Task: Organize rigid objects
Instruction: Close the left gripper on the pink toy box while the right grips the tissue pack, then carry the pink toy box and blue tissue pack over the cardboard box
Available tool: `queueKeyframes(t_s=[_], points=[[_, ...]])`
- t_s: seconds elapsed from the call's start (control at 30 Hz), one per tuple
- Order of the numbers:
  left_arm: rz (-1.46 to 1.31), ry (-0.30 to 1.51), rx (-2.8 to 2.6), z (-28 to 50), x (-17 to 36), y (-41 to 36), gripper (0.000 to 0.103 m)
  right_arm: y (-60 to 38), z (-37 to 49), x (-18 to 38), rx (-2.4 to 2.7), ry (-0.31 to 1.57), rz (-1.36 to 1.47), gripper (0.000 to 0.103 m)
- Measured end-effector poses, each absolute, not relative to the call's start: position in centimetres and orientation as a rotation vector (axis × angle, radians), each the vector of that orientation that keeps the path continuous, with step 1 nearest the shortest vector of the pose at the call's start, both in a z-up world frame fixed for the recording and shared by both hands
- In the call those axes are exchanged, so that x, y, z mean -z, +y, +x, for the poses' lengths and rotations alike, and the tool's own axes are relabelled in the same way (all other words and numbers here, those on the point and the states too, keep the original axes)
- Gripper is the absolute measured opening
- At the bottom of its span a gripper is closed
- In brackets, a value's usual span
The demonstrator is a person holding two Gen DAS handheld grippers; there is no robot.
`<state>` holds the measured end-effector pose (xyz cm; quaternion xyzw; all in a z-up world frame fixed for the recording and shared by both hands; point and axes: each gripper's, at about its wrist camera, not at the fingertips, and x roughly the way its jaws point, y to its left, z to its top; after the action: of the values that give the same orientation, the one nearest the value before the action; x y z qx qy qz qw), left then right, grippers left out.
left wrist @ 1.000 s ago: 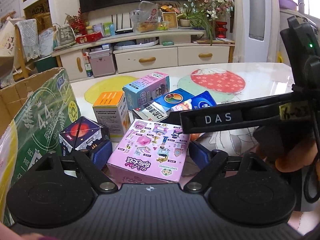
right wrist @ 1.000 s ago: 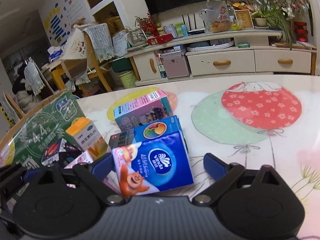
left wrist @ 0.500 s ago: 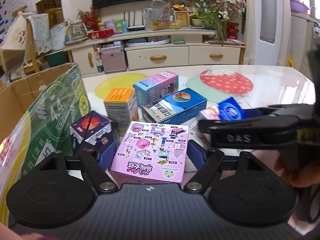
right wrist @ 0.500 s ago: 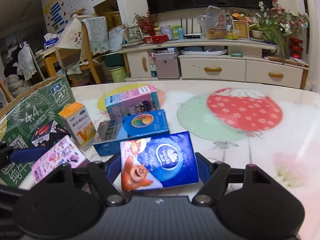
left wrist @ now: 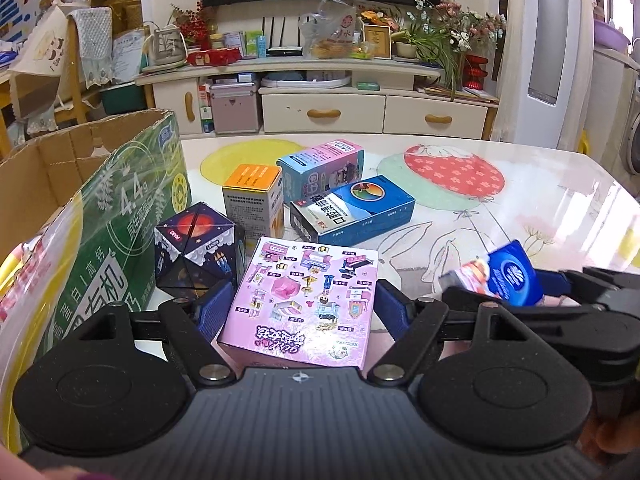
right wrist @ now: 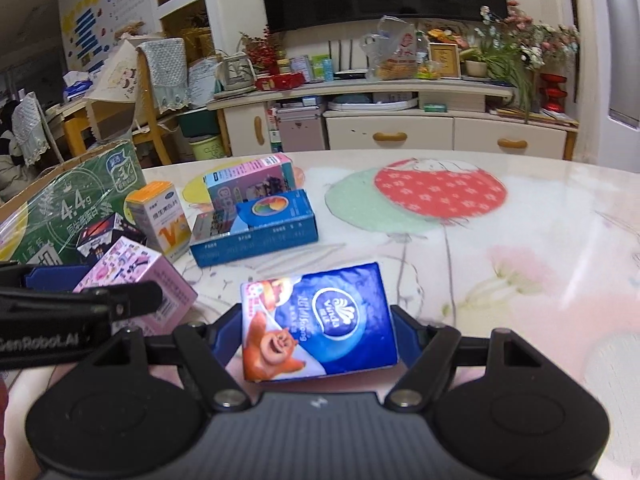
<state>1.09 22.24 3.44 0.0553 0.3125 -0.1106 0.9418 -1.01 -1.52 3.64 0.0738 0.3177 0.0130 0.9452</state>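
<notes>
My left gripper (left wrist: 306,306) is shut on a pink toy box (left wrist: 308,296) that sits near the table's front edge. My right gripper (right wrist: 316,330) is shut on a blue tissue pack (right wrist: 320,320) with a bear print, held to the right of the pink box (right wrist: 136,280); the pack also shows in the left wrist view (left wrist: 500,276). On the table stand a dark cube box (left wrist: 198,246), an orange-topped box (left wrist: 254,200), a pink-blue box (left wrist: 320,168) and a flat blue box (left wrist: 352,210).
An open green cardboard carton (left wrist: 100,208) stands at the left of the table, close to the dark cube box. The table (left wrist: 540,200) has a balloon-print cover. A TV cabinet (left wrist: 320,92) stands behind the table.
My right gripper has carried the tissue pack to the right and back, away from the flat blue box. My left gripper has stayed on the pink box and tilted slightly.
</notes>
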Motion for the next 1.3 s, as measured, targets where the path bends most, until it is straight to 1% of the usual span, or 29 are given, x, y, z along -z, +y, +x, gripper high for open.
queueKeyframes(t_s=[0.27,0.7,1.3], points=[[0.107,0.618,0.255,-0.2,-4.0,22.3,0.095,-1.2,-3.5,-4.6,0.03,0.652,0.162,0.074],[0.109,0.557,0.313,-2.7,-6.4,22.0,0.095,-1.0,-6.8,-8.4,0.104,0.585,0.148,0.074],[0.063,0.489,0.271,-4.6,-11.1,25.2,0.095,3.2,-9.1,-13.4,0.047,0.498,0.064,0.074]])
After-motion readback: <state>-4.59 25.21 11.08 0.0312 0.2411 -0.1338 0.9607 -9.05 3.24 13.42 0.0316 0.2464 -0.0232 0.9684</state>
